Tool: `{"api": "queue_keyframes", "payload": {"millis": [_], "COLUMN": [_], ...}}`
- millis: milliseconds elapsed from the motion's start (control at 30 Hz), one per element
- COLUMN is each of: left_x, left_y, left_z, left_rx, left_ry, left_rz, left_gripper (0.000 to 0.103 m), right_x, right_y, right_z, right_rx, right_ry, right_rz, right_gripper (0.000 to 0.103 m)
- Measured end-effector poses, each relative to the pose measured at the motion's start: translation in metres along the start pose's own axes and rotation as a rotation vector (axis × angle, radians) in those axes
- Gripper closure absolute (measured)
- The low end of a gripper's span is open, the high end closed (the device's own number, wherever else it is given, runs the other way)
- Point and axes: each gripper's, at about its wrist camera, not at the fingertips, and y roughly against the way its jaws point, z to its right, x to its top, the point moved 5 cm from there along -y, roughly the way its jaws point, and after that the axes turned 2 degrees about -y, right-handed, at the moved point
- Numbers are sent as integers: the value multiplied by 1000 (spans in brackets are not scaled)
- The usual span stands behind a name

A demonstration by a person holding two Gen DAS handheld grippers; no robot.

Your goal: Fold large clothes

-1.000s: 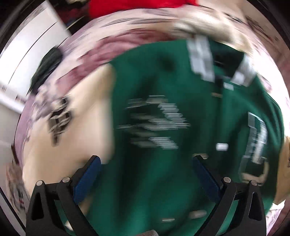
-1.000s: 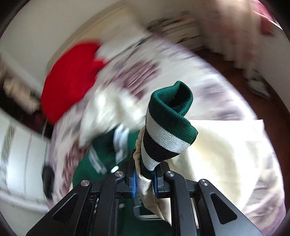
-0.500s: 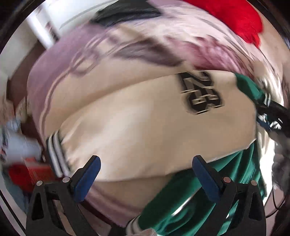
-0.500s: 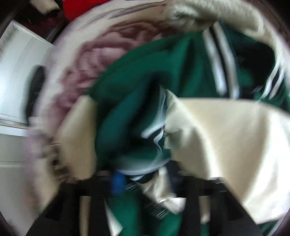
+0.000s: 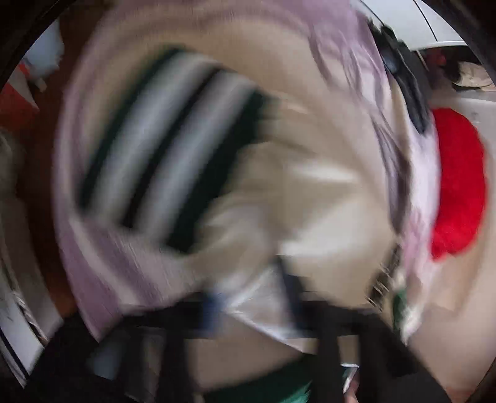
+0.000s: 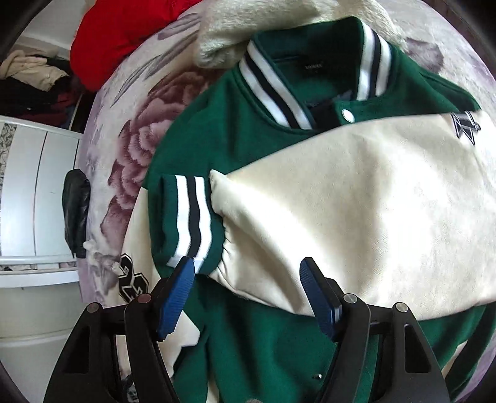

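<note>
green varsity jacket (image 6: 248,148) is lying on the bed (image 6: 136,130), spread across the floral pink-and-mauve bedspread, collar toward the far edge of the bed. body is felt-like green fabric, sleeves are cream and smooth, collar (image 6: 272,90) and cuff (image 6: 189,217) are ribbed knit with white and dark stripes. one cream sleeve (image 6: 356,210) is lying folded across the chest, its striped cuff sitting on the green front just ahead of the right gripper (image 6: 248,294). a metal snap (image 6: 347,115) is showing below the collar, a stitched patch (image 6: 465,127) near the shoulder.

right gripper's fingers are standing apart, having just been opening, ribbed blue pads (image 6: 176,297) bare, nothing pinched between them; the left pad is just beside the cuff's edge.

left wrist view is heavily blurred: the left gripper (image 5: 251,310) has just been closing and is pinching pale cream fabric of the other sleeve (image 5: 310,192) near its striped cuff (image 5: 173,167), by the bed's edge.

fluffy cream garment (image 6: 248,28) and a red one (image 6: 124,34) are sitting at the far end of the bed. white cabinet (image 6: 34,186) is standing beside the bed.
</note>
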Motion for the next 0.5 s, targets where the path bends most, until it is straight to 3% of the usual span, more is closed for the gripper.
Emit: {"api": "queue_keyframes", "payload": {"millis": [67, 133, 233, 333, 367, 400, 433, 500], "left_x": [29, 63, 110, 148, 155, 164, 168, 179], "left_y": [21, 39, 52, 45, 39, 33, 26, 15], "left_z": [23, 60, 109, 147, 148, 158, 163, 171], "left_rx": [40, 31, 14, -9, -15, -10, -4, 0], "left_ry": [-70, -159, -266, -356, -380, -400, -406, -419], "left_rz": [113, 197, 272, 289, 288, 282, 278, 260], "left_gripper": [97, 97, 97, 97, 97, 97, 97, 98], "right_x": [7, 7, 14, 19, 21, 22, 24, 26], "right_y": [-1, 0, -10, -38, -55, -69, -81, -100], "right_z": [-19, -36, -65, -95, -103, -108, -112, -116], "right_rx": [-25, -35, -9, -31, -82, -115, -164, -241], "right_ry": [25, 53, 64, 76, 84, 91, 99, 104], "right_rz": [15, 21, -1, 1, -11, -14, -20, -12], "right_gripper": [31, 31, 31, 31, 37, 50, 95, 99]}}
